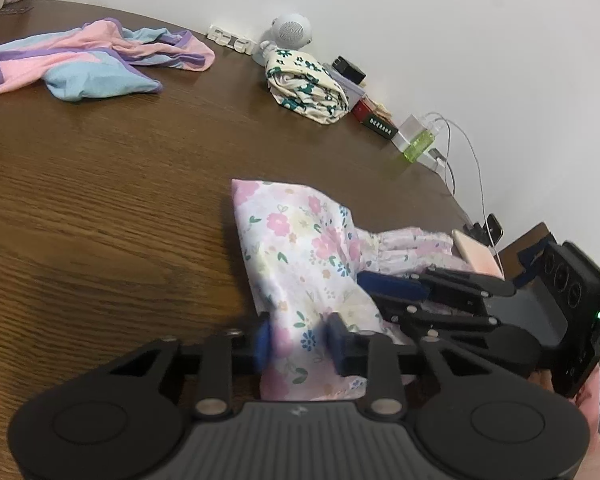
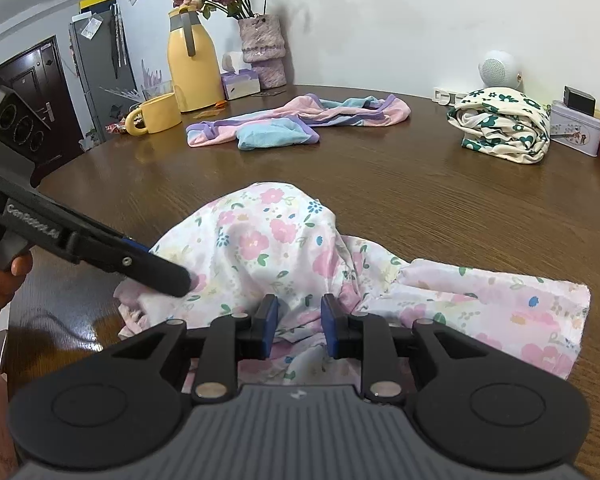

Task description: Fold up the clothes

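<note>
Gripping bunched floral garment (image 2: 260, 240), both grippers' fingers (image 1: 338, 340) (image 2: 332, 330); fold beneath hidden.

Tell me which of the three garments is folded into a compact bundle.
The cream cloth with dark green flowers, beside the white speaker; the other two lie spread out.

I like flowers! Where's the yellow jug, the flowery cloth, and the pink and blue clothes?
yellow jug (image 2: 191, 76), right wrist view, its body.
flowery cloth (image 2: 260, 240), right wrist view, raised middle.
pink and blue clothes (image 2: 274, 134), right wrist view, blue part.
</note>
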The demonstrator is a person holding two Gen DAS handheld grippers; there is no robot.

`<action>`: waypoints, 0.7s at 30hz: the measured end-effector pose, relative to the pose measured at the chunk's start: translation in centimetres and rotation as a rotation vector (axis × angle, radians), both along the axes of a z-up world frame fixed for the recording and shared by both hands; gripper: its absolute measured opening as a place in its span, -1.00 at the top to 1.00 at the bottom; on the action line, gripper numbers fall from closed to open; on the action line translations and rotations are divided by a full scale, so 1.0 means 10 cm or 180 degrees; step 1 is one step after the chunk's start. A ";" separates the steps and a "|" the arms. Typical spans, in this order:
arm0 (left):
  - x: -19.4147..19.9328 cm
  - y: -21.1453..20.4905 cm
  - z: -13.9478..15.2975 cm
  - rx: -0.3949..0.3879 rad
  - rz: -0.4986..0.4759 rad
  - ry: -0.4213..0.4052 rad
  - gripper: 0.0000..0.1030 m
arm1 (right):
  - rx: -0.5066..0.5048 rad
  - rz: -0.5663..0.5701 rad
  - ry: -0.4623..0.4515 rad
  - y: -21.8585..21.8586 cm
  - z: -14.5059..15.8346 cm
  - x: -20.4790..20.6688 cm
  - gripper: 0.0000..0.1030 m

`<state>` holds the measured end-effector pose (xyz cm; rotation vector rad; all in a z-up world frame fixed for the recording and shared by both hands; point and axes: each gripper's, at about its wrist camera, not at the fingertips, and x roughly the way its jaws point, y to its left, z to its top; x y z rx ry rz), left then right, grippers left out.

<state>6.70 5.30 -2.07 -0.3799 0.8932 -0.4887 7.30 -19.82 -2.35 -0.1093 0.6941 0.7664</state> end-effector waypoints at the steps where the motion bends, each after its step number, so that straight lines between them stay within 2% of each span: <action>1: 0.00 -0.01 0.02 0.0034 0.0019 -0.0047 0.65 | 0.0006 0.0000 0.0003 0.01 0.00 0.00 0.51; 5: -0.02 -0.03 0.11 0.0347 0.0007 -0.0306 0.74 | 0.0072 0.0056 -0.0019 0.04 0.08 -0.01 0.51; 9: -0.04 0.01 0.23 0.0936 0.0031 -0.0624 0.75 | 0.0085 0.0110 -0.0122 0.04 0.24 0.00 0.51; 12: -0.10 -0.03 0.37 0.1637 -0.0009 -0.0980 0.75 | -0.0028 0.0073 -0.0194 -0.01 0.29 0.03 0.51; 16: -0.15 -0.18 0.49 0.2542 -0.0212 -0.1370 0.75 | -0.0189 0.0005 -0.0176 -0.07 0.22 0.16 0.51; 21: -0.23 -0.65 0.34 0.3626 -0.0628 -0.1813 0.74 | -0.0225 0.0166 -0.0062 0.07 0.06 0.26 0.51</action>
